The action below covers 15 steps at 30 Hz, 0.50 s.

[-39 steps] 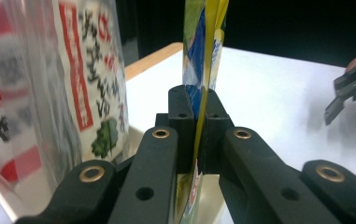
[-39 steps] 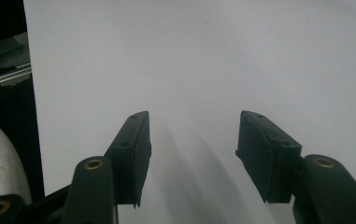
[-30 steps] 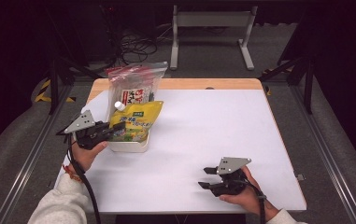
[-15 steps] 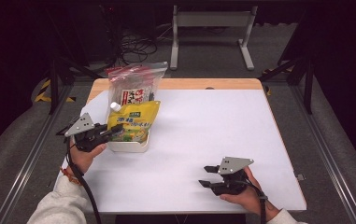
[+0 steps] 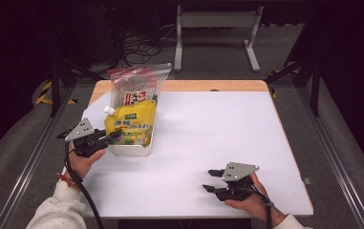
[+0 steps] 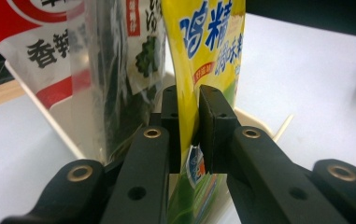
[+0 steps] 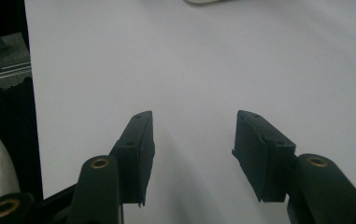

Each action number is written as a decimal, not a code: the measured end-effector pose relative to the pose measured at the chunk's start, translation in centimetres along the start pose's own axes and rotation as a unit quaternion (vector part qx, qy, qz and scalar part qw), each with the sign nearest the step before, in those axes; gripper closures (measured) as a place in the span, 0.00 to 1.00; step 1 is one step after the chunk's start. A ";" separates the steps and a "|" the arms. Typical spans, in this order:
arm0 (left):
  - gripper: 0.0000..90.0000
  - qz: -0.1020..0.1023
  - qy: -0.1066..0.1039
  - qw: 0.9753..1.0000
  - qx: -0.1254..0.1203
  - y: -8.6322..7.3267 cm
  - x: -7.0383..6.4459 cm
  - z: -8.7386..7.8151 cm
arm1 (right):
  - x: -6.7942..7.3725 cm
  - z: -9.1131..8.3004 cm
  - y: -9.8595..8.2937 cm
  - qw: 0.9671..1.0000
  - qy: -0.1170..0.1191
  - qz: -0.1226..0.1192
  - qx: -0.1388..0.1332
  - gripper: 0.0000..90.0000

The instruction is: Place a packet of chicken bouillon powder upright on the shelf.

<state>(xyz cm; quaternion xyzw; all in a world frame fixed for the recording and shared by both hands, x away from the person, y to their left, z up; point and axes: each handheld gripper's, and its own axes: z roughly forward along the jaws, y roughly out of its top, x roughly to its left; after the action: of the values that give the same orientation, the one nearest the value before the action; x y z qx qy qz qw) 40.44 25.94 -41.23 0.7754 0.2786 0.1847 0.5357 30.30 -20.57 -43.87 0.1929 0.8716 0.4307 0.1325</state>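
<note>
A yellow spouted pouch (image 5: pixel 132 123) leans in a shallow white tray (image 5: pixel 132 150) at the table's left side. Behind it stands a clear zip bag (image 5: pixel 139 87) holding a red-and-white packet. My left gripper (image 5: pixel 115 136) is shut on the pouch's lower edge; in the left gripper view the yellow pouch (image 6: pixel 208 51) is pinched between the jaws of the left gripper (image 6: pixel 188 128), with the bagged packet (image 6: pixel 49 51) beside it. My right gripper (image 5: pixel 211 180) rests low near the table's front right, open, its jaws apart over bare white table in the right gripper view (image 7: pixel 192 140).
The white table (image 5: pixel 208 124) has a wooden strip along its far edge. A metal stand (image 5: pixel 215 28) and cables lie on the floor beyond. A cable trails from the left gripper past the person's grey sleeve (image 5: pixel 58 210).
The left gripper has pulled back slightly toward the person with the pouch in it, tipping the pouch lower over the tray. The right gripper has stayed put.
</note>
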 end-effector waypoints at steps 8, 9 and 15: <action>0.91 -0.006 0.003 1.000 0.007 -0.6 0.2 0.1 | 0.0 0.0 0.0 1.000 0.000 -0.002 0.002 0.52; 0.91 -0.008 0.003 1.000 0.006 -0.7 0.2 0.1 | 0.0 0.0 0.0 1.000 0.000 -0.002 0.002 0.52; 0.91 -0.010 0.005 1.000 0.007 -0.8 0.2 0.1 | 0.0 0.0 0.0 1.000 0.000 -0.003 0.004 0.52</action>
<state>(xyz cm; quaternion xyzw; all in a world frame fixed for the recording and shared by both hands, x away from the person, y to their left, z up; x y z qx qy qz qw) 40.47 26.22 -41.99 0.7756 0.2899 0.1814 0.5306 30.35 -20.57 -43.88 0.1907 0.8738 0.4270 0.1332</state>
